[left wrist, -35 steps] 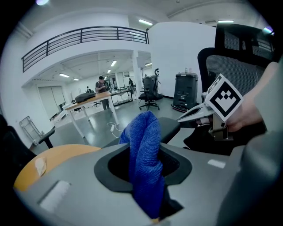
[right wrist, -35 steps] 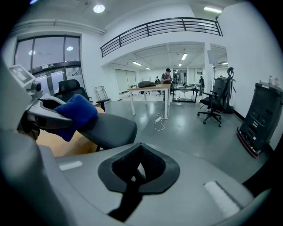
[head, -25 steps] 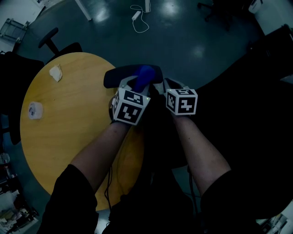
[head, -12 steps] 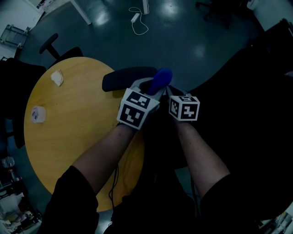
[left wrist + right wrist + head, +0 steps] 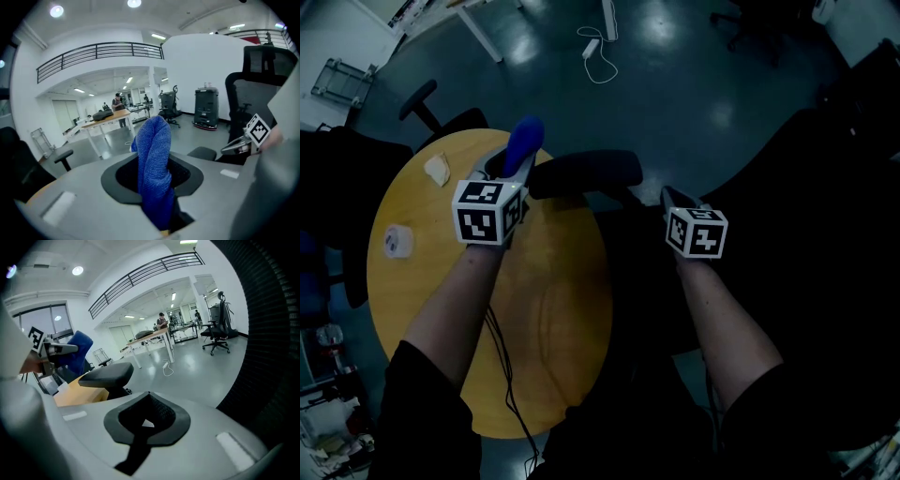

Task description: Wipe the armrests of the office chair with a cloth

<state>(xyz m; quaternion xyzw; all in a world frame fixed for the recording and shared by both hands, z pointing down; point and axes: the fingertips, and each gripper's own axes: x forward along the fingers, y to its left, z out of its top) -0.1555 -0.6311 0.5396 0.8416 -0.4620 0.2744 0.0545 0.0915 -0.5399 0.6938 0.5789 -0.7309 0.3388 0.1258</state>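
Observation:
In the head view my left gripper [image 5: 512,167] is shut on a blue cloth [image 5: 525,141] that sticks up out of its jaws, over the round yellow table [image 5: 422,300]. It sits just left of the black armrest [image 5: 586,173], not touching it. The left gripper view shows the cloth [image 5: 154,168] standing upright between the black pads. My right gripper [image 5: 675,196] is shut with nothing in it, to the right of the armrest and over the dark chair seat. In the right gripper view the armrest pad [image 5: 108,375] lies ahead to the left, with the blue cloth [image 5: 78,350] beyond it.
A crumpled white tissue [image 5: 438,169] and a small white roll [image 5: 397,241] lie on the table's left side. A black cable [image 5: 502,375] trails over the table. The chair's dark backrest [image 5: 825,234] fills the right. Another chair [image 5: 427,98] stands behind the table; a power strip [image 5: 598,42] lies on the floor.
My left gripper has carried the blue cloth leftward, from over the armrest's right end to over the table beside its left end. The right gripper has barely moved.

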